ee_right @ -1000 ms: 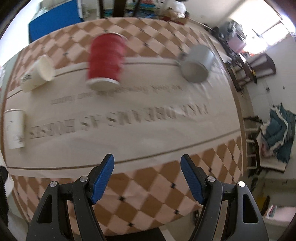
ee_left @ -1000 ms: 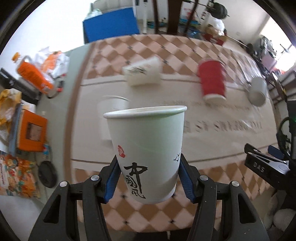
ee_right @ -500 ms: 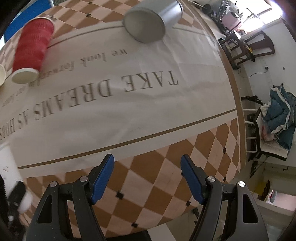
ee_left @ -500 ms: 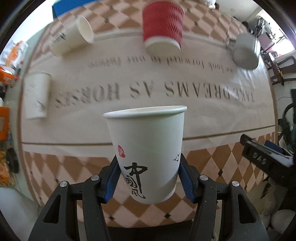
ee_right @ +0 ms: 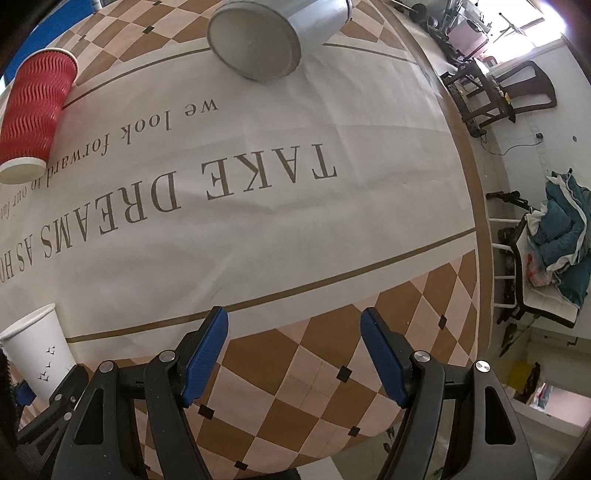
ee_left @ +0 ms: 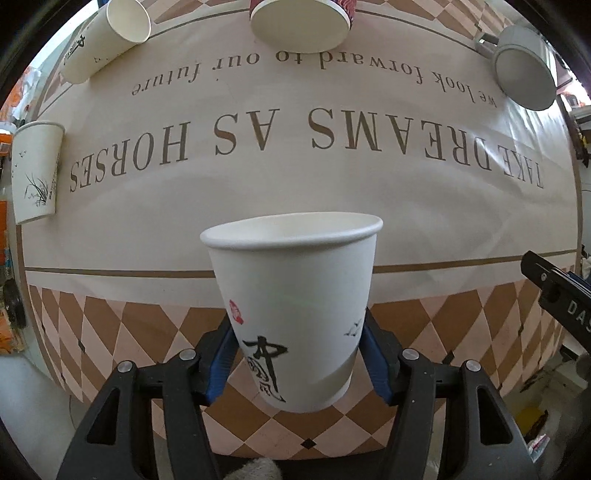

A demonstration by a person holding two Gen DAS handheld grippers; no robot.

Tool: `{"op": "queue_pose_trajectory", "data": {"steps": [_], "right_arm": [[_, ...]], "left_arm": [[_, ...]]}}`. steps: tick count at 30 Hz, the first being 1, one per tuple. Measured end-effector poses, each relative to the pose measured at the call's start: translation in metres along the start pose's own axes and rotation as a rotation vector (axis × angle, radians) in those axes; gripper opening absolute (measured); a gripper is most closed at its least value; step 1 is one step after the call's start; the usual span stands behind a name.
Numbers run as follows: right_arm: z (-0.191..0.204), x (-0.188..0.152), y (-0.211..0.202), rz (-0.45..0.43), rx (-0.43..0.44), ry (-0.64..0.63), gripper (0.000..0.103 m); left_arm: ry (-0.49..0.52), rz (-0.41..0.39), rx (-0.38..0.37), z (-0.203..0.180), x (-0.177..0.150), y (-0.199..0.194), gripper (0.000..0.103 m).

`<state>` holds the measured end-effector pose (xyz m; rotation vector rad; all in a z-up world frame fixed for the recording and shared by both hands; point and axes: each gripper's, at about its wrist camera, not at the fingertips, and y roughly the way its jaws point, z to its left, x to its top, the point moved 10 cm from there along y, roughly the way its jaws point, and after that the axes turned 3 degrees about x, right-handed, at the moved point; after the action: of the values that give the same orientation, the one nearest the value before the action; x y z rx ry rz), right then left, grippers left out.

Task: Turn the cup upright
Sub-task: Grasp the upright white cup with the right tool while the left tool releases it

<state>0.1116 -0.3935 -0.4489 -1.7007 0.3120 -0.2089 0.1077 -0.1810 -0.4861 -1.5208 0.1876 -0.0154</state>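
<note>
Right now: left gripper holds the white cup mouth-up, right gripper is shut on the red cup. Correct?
One error. The right gripper is open and empty; the right wrist view shows the red cup lying on its side on the table, well away from it. The left gripper does hold the white cup mouth-up, as the left wrist view shows.

Your left claw hides the lower flanks of the white paper cup behind its blue pads, so you cannot see where they press. Far ahead of that claw, the red ribbed cup is cut off by the top edge. Beside your right claw, that same white cup's base is covered by black claw parts. The bench runs out of frame leftward.
</note>
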Motion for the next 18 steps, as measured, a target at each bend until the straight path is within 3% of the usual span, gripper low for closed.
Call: {"op": "queue_pose_trajectory", "data": {"steps": [3,5,8,18], "right_arm": [[-0.002,0.0,-0.002,-0.005,0.004,-0.007,0.076],[-0.004,0.001,-0.002,-0.008,0.008,-0.008,0.076],[-0.007,0.002,-0.003,-0.01,0.014,-0.009,0.076],[-0.014,0.009,-0.013,-0.028,0.036,-0.001,0.076]], "left_arm": [[-0.002,-0.026,0.031,-0.004,0.002,0.001,0.084],[0.007,-0.048,0.054,-0.005,0.003,-0.001,0.085],[0.01,-0.077,0.066,-0.008,0.001,-0.006,0.101],[-0.028,-0.137,0.077,0.013,0.01,-0.046,0.102]]}}
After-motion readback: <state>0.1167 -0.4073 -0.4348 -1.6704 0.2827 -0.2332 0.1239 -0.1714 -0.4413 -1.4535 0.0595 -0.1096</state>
